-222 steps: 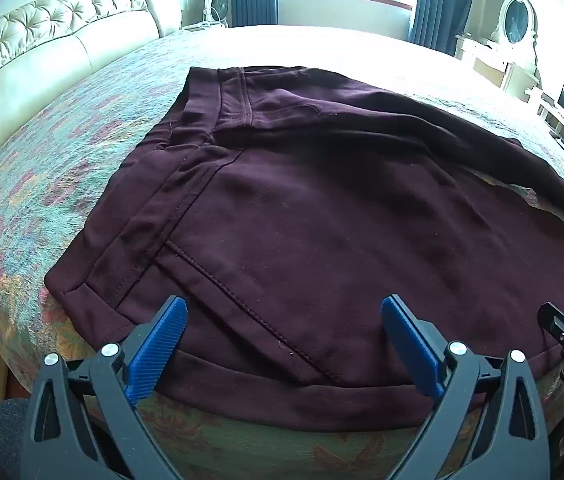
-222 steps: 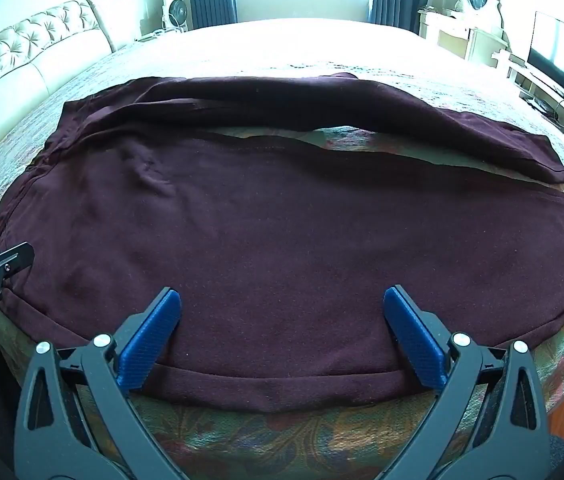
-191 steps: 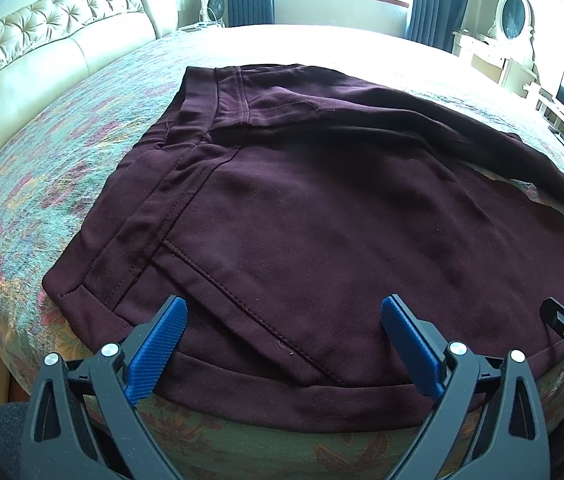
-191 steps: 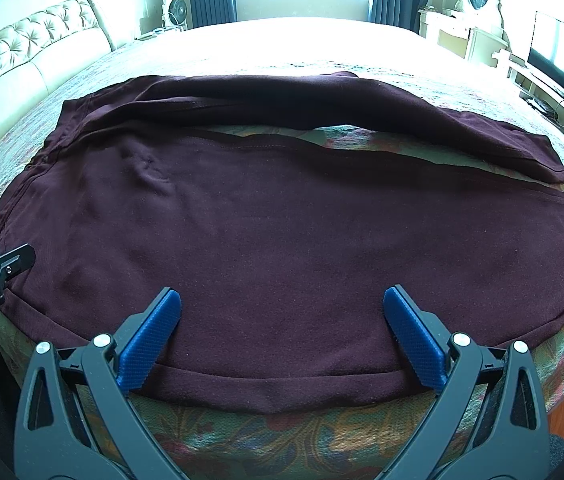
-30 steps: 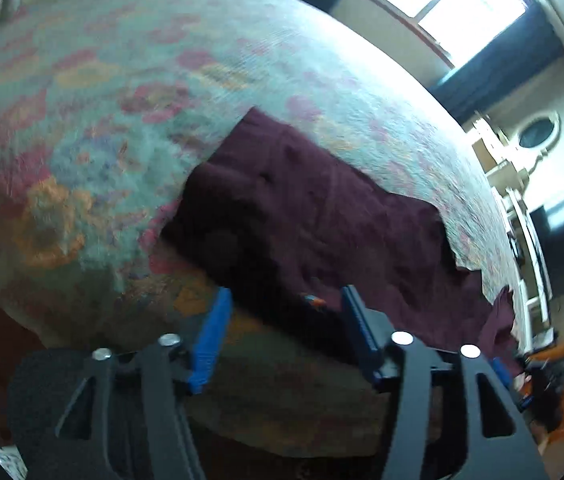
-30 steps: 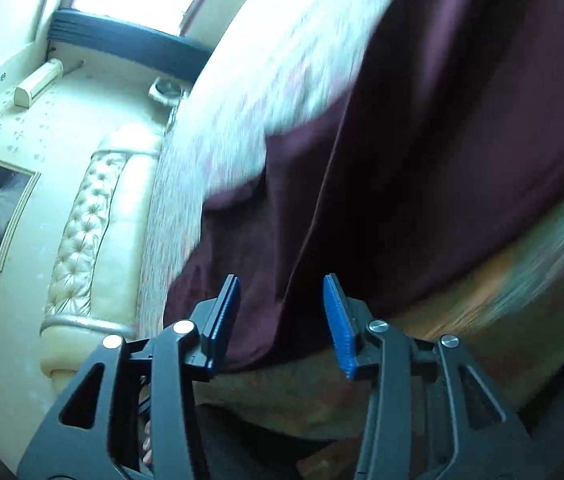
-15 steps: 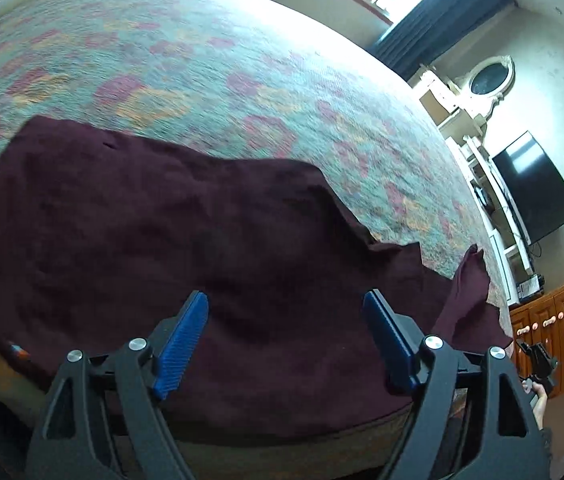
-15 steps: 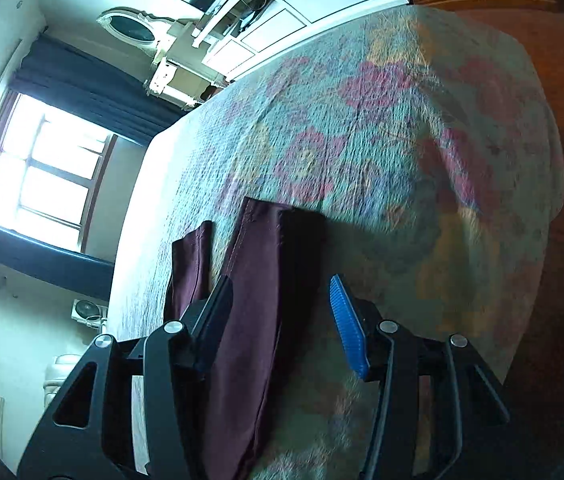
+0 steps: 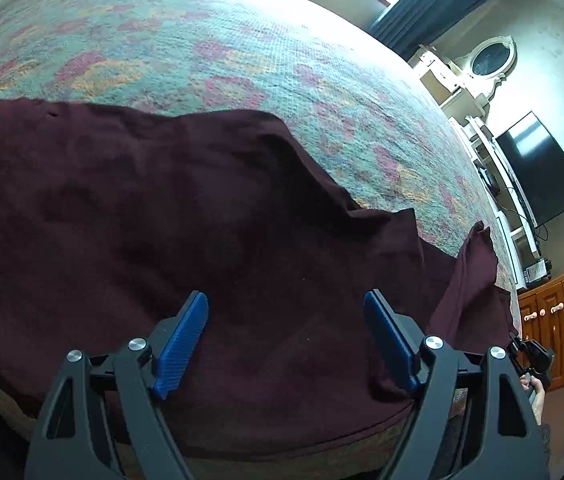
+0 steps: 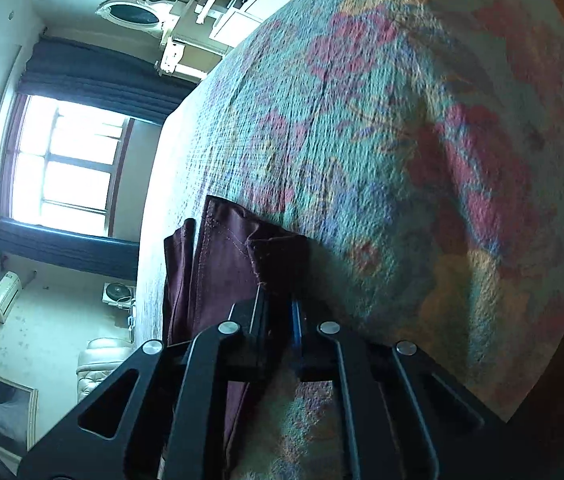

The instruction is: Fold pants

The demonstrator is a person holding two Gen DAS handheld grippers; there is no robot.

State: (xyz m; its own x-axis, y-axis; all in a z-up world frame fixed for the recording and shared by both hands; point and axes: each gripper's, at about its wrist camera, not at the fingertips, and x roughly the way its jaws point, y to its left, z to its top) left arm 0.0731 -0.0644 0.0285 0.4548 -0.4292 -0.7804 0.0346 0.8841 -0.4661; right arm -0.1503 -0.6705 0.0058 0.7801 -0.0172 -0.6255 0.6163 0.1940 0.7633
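Note:
The dark maroon pants (image 9: 170, 216) lie along the near edge of the bed, rumpled, with the leg ends raised at the right (image 9: 478, 264). My left gripper (image 9: 286, 332) is open just above the cloth at the bed's front edge and holds nothing. My right gripper (image 10: 280, 316) is shut on the hem end of the pants (image 10: 234, 256), at the bed's far end. It also shows small in the left wrist view (image 9: 530, 356), beside the lifted leg ends.
The bed carries a floral cover (image 9: 242, 56). A television (image 9: 538, 172), a white dresser with an oval mirror (image 9: 490, 60) and wooden cabinets (image 9: 562, 312) stand to the right. A window with dark curtains (image 10: 62, 168) and a tufted headboard (image 10: 98, 360) show in the right wrist view.
My right gripper's jaws have closed on the hem of the pants. My left gripper has stayed open over the cloth, with the view shifting only slightly.

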